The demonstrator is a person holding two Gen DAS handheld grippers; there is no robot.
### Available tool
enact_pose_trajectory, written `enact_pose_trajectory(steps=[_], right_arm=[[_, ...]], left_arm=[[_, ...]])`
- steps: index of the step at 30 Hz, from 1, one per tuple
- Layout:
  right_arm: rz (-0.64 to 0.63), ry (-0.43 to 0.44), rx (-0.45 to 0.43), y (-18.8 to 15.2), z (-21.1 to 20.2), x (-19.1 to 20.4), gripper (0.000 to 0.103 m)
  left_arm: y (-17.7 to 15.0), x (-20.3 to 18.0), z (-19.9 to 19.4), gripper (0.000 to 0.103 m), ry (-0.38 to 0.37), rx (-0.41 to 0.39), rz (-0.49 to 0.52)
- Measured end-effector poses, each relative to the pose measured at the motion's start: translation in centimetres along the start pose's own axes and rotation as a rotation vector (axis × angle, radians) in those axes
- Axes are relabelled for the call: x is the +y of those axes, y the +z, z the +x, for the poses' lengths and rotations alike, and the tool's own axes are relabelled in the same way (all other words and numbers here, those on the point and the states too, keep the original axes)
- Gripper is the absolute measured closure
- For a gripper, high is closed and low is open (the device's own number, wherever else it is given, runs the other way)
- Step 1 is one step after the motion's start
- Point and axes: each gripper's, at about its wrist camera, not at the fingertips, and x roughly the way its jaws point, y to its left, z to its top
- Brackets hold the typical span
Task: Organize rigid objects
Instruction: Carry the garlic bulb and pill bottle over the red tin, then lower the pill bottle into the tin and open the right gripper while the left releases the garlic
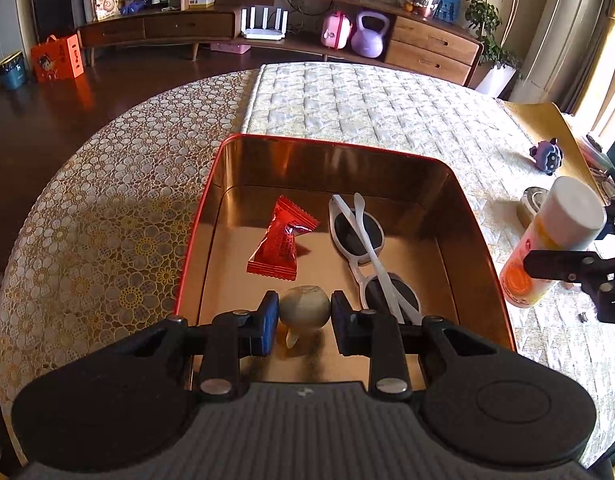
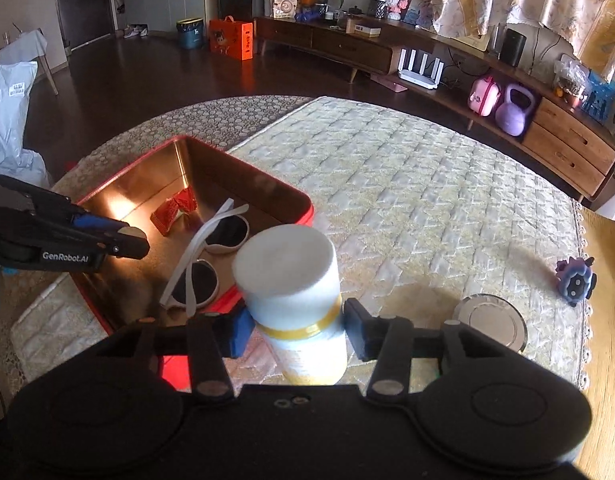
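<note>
Between the pads of the left tool sits a small pale round object, gripped from both sides, the jaws nearly together; what it is exactly is hard to make out, and a pale stub below it is half lost in shadow. This tool hangs over the near end of the red tin, whose near wall is cut off by the tool body. Just beyond the pads, to the left, lies a red candy wrapper; to the right, white sunglasses lie folded, one lens partly hidden behind the right finger.

Right tool: its jaws stand partly open around a white-capped bottle with a yellow band. The bottle leans, blurred. The left pad lies against it; whether the right pad presses I cannot tell. Its base is hidden behind the tool body. The tin lies ahead and left of this tool, the bottle outside it, beside its right wall. To the right, on the quilted mat covering the worktop, a round metal lid rests, and farther right a small purple toy near the mat's edge.
</note>
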Motion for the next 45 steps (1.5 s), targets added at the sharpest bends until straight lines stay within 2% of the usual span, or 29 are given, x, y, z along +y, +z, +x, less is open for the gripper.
enact_pose_trajectory(steps=[5, 9, 13, 19, 25, 32, 45], right_arm=[[0.052, 0.062, -0.052, 1.6, -2.9, 0.7, 0.056], [0.088, 0.121, -0.052, 2.6, -3.2, 1.9, 0.055], [0.139, 0.167, -0.037, 3.8, -1.7, 3.2, 0.055], [0.182, 0.180, 0.015, 5.3, 2.4, 4.7, 0.055], [0.251, 0.207, 0.057, 5.9, 5.5, 4.6, 0.055], [0.297, 0.167, 0.100, 6.5, 8.5, 4.4, 0.058], [0.328, 0.140, 0.095, 6.5, 10.4, 4.3, 0.054]], left_arm=[[-0.1, 0.2, -0.8, 0.075, -0.009, -0.014, -0.004], [-0.1, 0.2, -1.2, 0.075, -0.012, -0.018, -0.011], [-0.3, 0.3, -1.3, 0.075, -0.017, -0.017, -0.013], [-0.9, 0.3, -1.2, 0.075, -0.016, -0.008, -0.009], [-1.1, 0.0, -0.7, 0.075, -0.010, -0.009, 0.022], [-0.9, 0.2, 0.2, 0.075, -0.011, -0.002, 0.013], [-0.7, -0.5, 1.6, 0.075, 0.010, 0.001, 0.060]])
